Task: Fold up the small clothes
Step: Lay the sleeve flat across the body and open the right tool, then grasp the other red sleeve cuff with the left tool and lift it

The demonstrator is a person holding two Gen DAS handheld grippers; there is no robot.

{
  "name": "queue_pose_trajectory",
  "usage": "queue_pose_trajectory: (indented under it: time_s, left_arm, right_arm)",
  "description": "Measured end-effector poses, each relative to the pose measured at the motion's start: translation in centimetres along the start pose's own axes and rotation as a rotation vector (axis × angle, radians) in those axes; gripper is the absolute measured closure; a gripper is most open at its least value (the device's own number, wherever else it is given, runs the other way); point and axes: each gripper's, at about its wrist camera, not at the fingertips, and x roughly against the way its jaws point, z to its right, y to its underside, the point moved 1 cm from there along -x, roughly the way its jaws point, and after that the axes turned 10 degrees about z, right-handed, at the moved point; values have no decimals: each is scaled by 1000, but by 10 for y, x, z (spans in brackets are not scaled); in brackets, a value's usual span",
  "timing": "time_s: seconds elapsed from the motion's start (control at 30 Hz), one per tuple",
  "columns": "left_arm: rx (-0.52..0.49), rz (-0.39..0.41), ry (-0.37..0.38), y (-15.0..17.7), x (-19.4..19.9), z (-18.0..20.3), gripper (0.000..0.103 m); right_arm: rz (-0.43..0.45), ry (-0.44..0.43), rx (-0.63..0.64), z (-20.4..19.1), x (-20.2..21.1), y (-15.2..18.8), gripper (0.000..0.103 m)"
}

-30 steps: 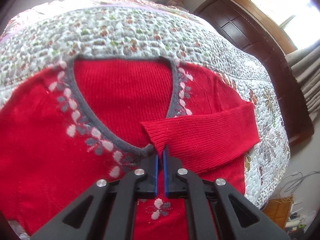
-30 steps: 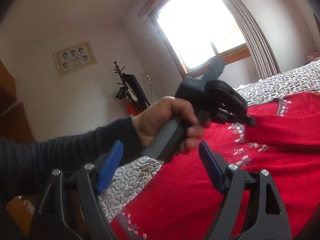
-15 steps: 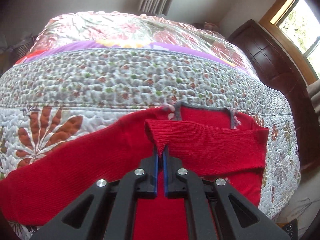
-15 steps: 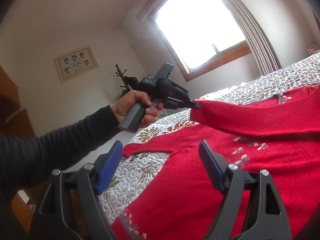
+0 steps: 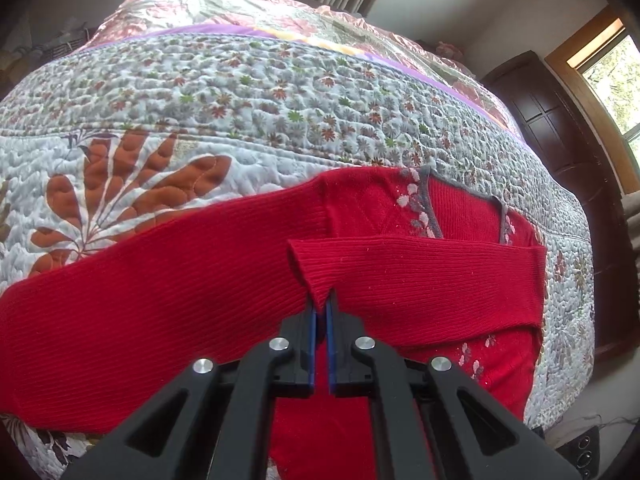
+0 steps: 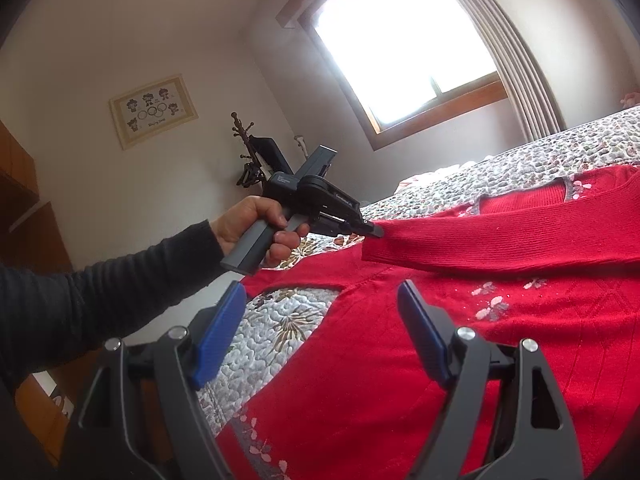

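Here, one sweater (image 5: pixel 400 280), two sleeves.

Place: home bedroom
Bed: quilted floral bedspread (image 5: pixel 248 120) covering it
Window: curtain (image 6: pixel 516 64) hanging beside it
Wall: framed picture (image 6: pixel 154 110) hanging
Corner: coat stand (image 6: pixel 244 136) standing
Furniture: dark wooden wardrobe (image 5: pixel 560 132)

The red sweater (image 5: pixel 168 320) is fine ribbed knit cloth, matt, lying on a puffy stitched quilt (image 5: pixel 240 112), beside dark glossy wood panelling (image 5: pixel 560 128).
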Motion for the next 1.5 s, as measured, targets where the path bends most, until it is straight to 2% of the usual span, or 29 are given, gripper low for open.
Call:
queue_pose_trajectory:
  time_s: [0.3,0.47,0.63,0.9,1.0,1.07,1.1,1.13,1.2,1.27,1.37,1.43,1.5]
  left_arm:
    - [51,18,2,7,13,-18,100]
    - [86,-25,-25,24,-2,-35,100]
    - [113,-12,-6,29,-5,-40,100]
    - [105,5,2,25,-5,-40,100]
    - [94,-9,-17,24,-10,-40,99]
    - [69,-18,-63,25,-13,-41,94]
    - [45,18,-114,24,-7,-41,88]
    - [38,55,-135,22,2,-41,78]
    - [47,128,-120,21,20,-36,63]
    - [5,163,-65,23,31,-19,61]
    - [0,124,41,28,19,-4,57]
    - [54,98,44,33,3,-12,53]
    - [96,75,16,40,-12,-24,53]
  right_arm:
    - [-7,10,-2,4,-3,-1,25]
    - [-8,13,-1,6,-4,-1,25]
    - [-14,21,7,6,-4,2,25]
    - [-19,26,0,8,-6,4,25]
    - [-23,29,1,8,-7,6,25]
    - [-28,33,0,7,-7,8,25]
    - [-30,34,-1,7,-7,8,25]
    - [-30,35,-2,6,-7,8,25]
    - [-27,32,-5,6,-6,8,25]
    - [-26,32,-8,5,-7,7,25]
    - [-35,35,-7,4,-10,9,25]
    - [-46,42,2,2,-13,11,25]
    - [-65,48,4,-1,-14,15,23]
